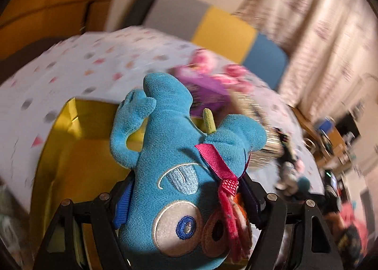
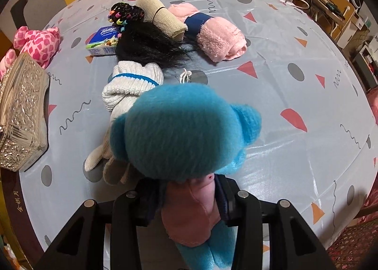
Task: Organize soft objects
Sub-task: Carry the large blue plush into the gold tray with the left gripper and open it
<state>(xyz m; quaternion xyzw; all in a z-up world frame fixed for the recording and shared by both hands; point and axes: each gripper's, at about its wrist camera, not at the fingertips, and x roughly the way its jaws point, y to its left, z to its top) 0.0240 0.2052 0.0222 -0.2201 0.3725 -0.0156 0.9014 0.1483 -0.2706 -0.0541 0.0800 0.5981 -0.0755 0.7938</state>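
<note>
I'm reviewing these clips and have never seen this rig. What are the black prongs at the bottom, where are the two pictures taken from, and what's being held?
No robot here: a person carries a hand-held gripper in each hand, with a camera looking along its fingers. The left hand-held gripper clamps a blue plush toy above a yellow box. The right hand-held gripper holds a furry blue plush over the patterned tablecloth, where white knit gloves, a rolled pink towel, black hair, a tissue pack and a silver box lie.
</note>
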